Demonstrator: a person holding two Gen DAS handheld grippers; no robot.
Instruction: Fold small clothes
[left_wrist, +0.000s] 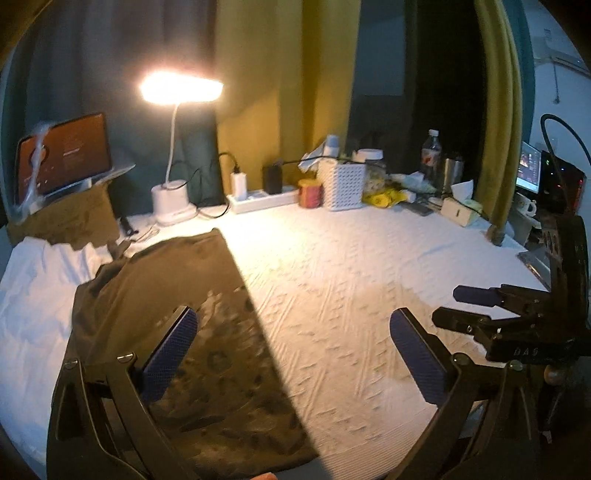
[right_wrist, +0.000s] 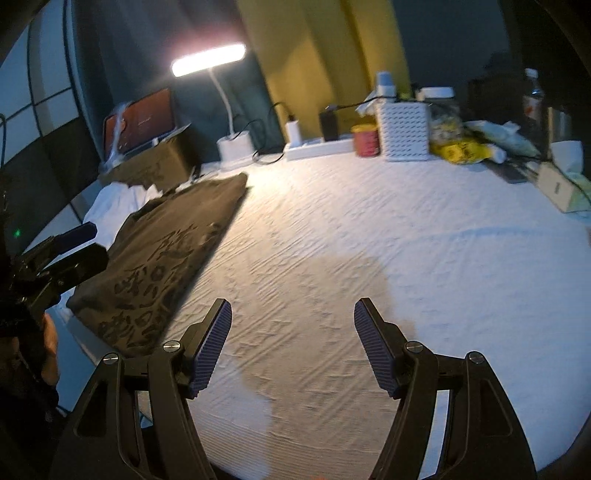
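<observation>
A white textured cover (left_wrist: 332, 280) spreads over the whole work surface and is the largest item in both views. On its left part lies the dark olive folded garment (left_wrist: 192, 332), flat, with a darker print on its upper face; its long straight edge runs diagonally from the lamp side toward the near edge of the surface. In the right wrist view the same garment (right_wrist: 162, 258) lies to the left of the right gripper, apart from it.

Yellow and dark green curtains (left_wrist: 288, 92) hang behind the surface. Along the back edge stand, from left to right, a tablet (left_wrist: 62, 155) propped on a brown box, a lit white desk lamp (left_wrist: 177, 147), a white power strip (left_wrist: 262, 199), a red-and-yellow can (left_wrist: 310, 192), a white perforated basket (left_wrist: 343, 184) and a clear bottle (left_wrist: 431, 151).

The left gripper (left_wrist: 293, 354) has its jaws spread wide with nothing between the pads; its left finger is above the garment without touching it, its right finger above bare cover. The right gripper (right_wrist: 293, 347) is likewise spread apart and empty, above bare cover only. Each gripper appears at the edge of the other's view.
</observation>
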